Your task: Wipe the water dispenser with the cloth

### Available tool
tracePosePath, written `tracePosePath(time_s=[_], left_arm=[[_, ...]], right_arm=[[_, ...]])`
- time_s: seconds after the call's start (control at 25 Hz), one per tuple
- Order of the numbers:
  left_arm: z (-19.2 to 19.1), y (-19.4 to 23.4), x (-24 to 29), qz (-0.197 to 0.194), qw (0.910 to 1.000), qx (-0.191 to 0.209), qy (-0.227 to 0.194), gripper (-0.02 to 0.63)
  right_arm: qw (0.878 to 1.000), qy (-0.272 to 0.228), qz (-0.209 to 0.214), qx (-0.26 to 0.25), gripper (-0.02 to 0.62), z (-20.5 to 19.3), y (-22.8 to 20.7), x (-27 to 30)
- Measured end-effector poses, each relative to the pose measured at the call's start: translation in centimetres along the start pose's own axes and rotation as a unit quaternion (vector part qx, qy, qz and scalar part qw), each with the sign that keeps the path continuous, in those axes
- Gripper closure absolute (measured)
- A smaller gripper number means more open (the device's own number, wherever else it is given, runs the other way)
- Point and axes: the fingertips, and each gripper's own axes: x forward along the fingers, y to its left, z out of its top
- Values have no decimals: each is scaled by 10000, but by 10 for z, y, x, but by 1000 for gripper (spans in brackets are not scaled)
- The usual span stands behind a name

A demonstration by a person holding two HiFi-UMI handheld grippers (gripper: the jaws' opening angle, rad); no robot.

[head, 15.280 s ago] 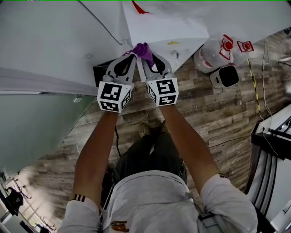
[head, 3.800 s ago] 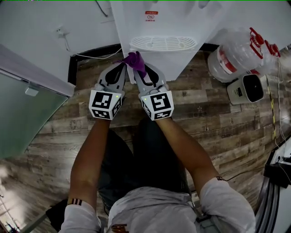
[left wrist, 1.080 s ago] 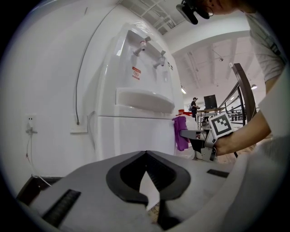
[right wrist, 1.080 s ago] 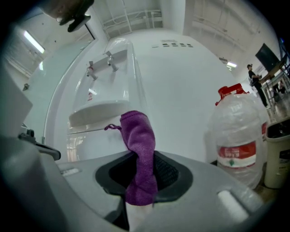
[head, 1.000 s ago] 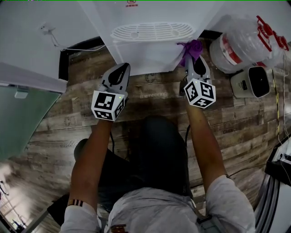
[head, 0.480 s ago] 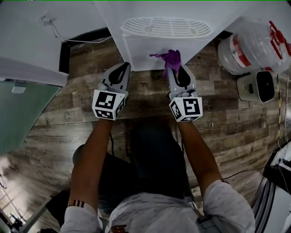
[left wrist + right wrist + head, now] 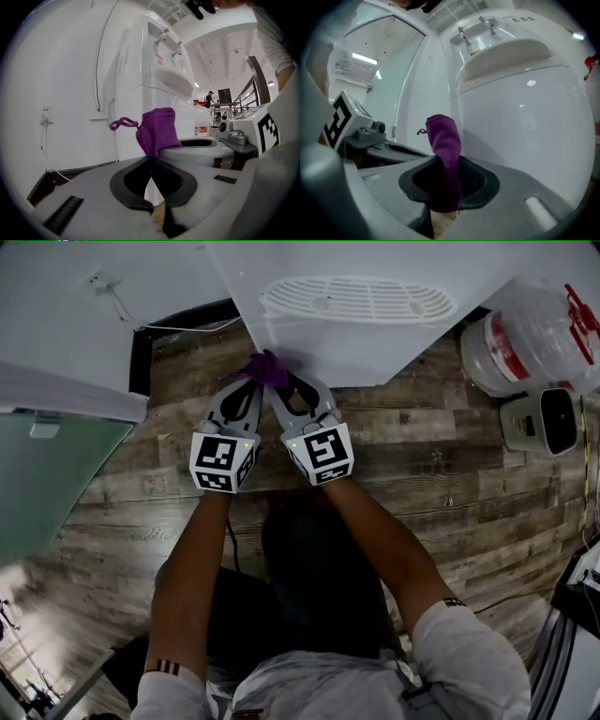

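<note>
The white water dispenser [image 7: 375, 343] stands ahead, its slotted drip tray [image 7: 356, 298] above my grippers. A purple cloth [image 7: 269, 368] presses against the dispenser's lower front near its left corner. My right gripper [image 7: 283, 387] is shut on that cloth, which sticks up between its jaws [image 7: 445, 140] in front of the dispenser's panel [image 7: 525, 122]. My left gripper [image 7: 251, 385] sits close beside it, shut with nothing between its jaws [image 7: 151, 158]. The cloth [image 7: 157, 130] rises just beyond its tips; I cannot tell if they touch.
A large water bottle [image 7: 534, 334] lies on the wooden floor at the right, with a small white appliance [image 7: 553, 423] below it. A glass panel [image 7: 47, 474] is at the left. A wall socket with a cable [image 7: 98, 282] is left of the dispenser.
My right gripper has carried the cloth leftward across the dispenser's lower front, from the right corner to the left corner, ending beside the left gripper. The left gripper has barely moved.
</note>
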Motion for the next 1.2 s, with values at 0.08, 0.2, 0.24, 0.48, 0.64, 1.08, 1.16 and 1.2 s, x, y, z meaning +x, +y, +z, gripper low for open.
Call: tracePosePath(time_s=[0.08,0.2,0.24,0.48,0.64,1.08,1.16,1.2], left_arm=[[-4,5,0,30,10000,-18,36,607],[-14,7,-1,18,9999,-18,125,607],[-17,7,-1,13,9999,-26,143,607],[-20,5,4,-29,9999,-89,83,607],[-24,-1,5,-32,9999,-127,83,607],[-24,-27,19,-187,9997,-153,76,607],[-22,-32,22,-231,9996,-146,60,607],[-21,-34,23,-248,9996,-144,50,607]], right_arm=[[10000,37,-15,13,494,-4,3,11],[10000,55,-64,9,494,-5,1,20],[10000,56,-55,-23,494,-6,1,21],[9998,14,-152,-152,494,-12,-7,15],[9996,20,-216,-181,495,-16,-17,3],[9972,53,-719,-187,494,-20,-75,-37],[9963,24,-850,-117,494,-20,-87,-47],[9956,14,-938,-72,495,-20,-95,-53]])
